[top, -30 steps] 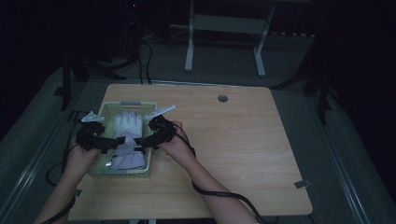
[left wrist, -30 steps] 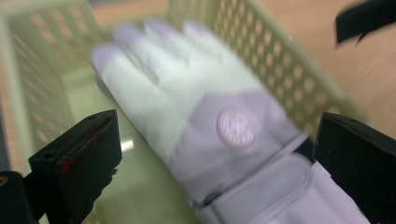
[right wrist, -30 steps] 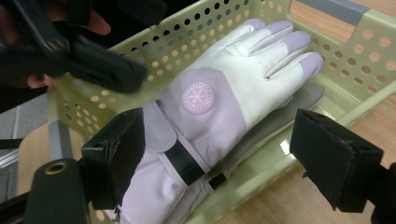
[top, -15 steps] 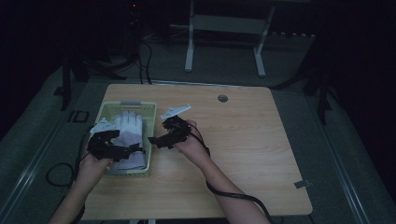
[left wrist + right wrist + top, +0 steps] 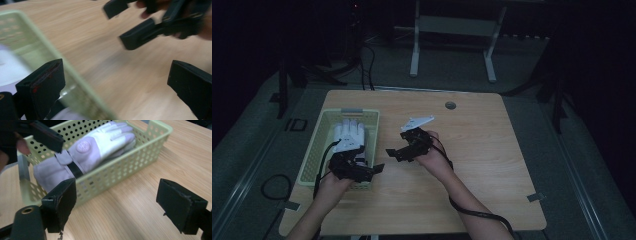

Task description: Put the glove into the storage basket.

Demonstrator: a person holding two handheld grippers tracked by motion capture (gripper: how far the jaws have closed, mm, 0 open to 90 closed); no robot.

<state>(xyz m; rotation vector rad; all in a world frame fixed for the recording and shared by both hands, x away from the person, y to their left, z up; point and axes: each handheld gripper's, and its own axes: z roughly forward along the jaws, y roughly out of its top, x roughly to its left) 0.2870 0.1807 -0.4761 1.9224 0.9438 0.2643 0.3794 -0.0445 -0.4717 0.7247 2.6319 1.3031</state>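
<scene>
- The person's forearms enter from the near edge of the light wooden table (image 5: 492,165), one gripper in each hand.
- The left gripper (image 5: 362,167) is over the near right corner of the pale green perforated plastic basket (image 5: 319,145). Its jaws stand wide apart with nothing between them; in the left gripper view the basket's rim (image 5: 37,56) runs blurred just beside the left jaw.
- The right gripper (image 5: 399,151) hangs over bare wood just right of the basket, apart from it. Its jaws are also wide and hold nothing, and the grey three-cornered plate (image 5: 417,121) on top points away from the person.
- The white and pale lilac work glove (image 5: 95,147), with a dark strap at the wrist, lies flat inside the basket, fingers toward the far end (image 5: 349,135).
- Farther on, a small round grey cap (image 5: 450,105) sits in the tabletop near the far edge.
- Beyond the table, a white metal stand (image 5: 452,30) is on the dark floor.
</scene>
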